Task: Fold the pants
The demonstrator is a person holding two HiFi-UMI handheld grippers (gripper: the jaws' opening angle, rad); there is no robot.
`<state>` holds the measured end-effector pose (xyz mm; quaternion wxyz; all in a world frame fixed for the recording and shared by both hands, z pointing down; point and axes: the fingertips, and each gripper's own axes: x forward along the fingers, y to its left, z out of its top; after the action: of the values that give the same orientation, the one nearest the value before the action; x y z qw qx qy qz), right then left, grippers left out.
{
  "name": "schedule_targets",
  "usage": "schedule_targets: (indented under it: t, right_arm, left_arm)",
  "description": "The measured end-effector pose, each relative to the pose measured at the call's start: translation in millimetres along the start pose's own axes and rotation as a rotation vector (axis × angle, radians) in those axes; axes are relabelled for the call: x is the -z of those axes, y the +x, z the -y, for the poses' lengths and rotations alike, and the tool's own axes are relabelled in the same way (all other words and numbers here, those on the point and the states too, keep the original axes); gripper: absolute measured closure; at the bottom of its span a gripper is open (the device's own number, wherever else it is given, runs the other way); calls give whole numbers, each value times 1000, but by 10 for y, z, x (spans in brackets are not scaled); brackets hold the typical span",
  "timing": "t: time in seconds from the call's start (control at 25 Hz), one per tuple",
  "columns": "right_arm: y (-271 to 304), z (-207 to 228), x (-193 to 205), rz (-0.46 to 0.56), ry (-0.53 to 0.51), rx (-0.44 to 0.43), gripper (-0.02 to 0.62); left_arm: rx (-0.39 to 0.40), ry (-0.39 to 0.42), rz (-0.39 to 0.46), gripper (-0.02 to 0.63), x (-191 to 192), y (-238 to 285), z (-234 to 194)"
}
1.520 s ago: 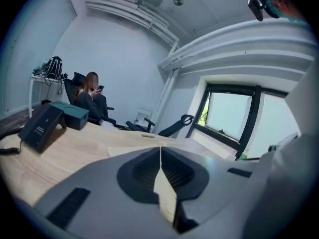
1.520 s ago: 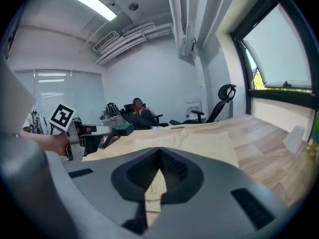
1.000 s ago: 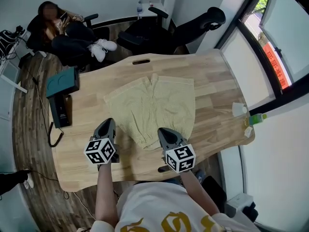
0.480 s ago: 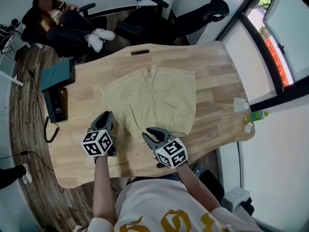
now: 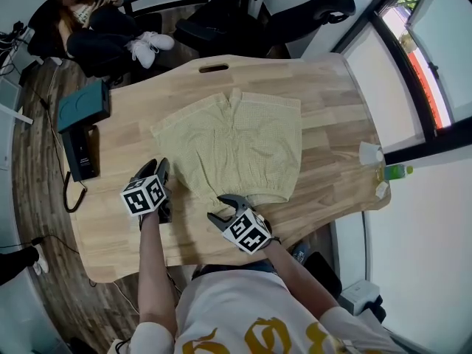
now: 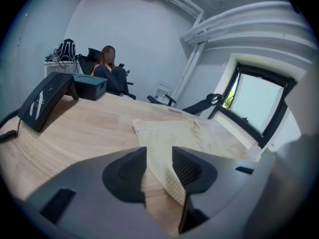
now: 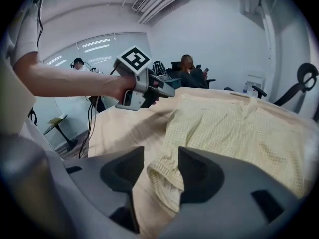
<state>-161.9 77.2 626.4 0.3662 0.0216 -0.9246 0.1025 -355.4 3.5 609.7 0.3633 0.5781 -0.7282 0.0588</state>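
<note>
Pale yellow checked pants (image 5: 236, 146), short-legged, lie flat on the wooden table (image 5: 332, 124). My left gripper (image 5: 157, 170) hovers low at their left side; its jaws are opening and the cloth's side edge (image 6: 167, 176) shows in the gap, not pressed. My right gripper (image 5: 223, 207) sits at the near waistband, turned towards the left. Its jaws are opening wide, with the puckered waistband corner (image 7: 167, 183) lying between them, untouched by the pads. The right gripper view also shows the left gripper (image 7: 167, 89) beside the pants (image 7: 234, 128).
A black desk phone (image 5: 80, 153) and a teal box (image 5: 81, 105) sit at the table's left edge. A white cup (image 5: 371, 153) and a green bottle (image 5: 394, 172) stand at the right edge. Office chairs (image 5: 310, 17) and a seated person (image 5: 96, 28) are beyond the table.
Both grippers came down towards the pants' near edge. Their jaws went from shut to open. The right gripper rolled and swung leftward.
</note>
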Motion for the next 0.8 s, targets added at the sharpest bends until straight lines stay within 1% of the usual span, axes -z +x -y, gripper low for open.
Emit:
schedule_targets:
  t: [0.08,0.2,0.4,0.48,0.56,0.68,0.8]
  right_arm:
    - [30,-30,19,-6,-7,-2,393]
    - [71,-66,52,-18,-19,-5,393]
    - [105,-34,84,-34,-15,22,393]
    - [119,-17,116,-54,-6,20,396]
    - [141,-8,144,-77,19,7,423]
    - [173,23,141,-90,30,7,438]
    - [163,9,157,-103,56,-1,494]
  left_arm:
    - [-33,15,-59,431,115,98,-80]
    - [-53,22,-129,416,261,206,-144]
    - [-64,36,-175,413,350,292,-184]
    - [-63,38,-186,413,359,326,-182]
    - [-62,38,-193,413,350,370,-187]
    - [-63,46,-201,413,318,462,-196]
    - [-93,133,-232,410,326,504,-196]
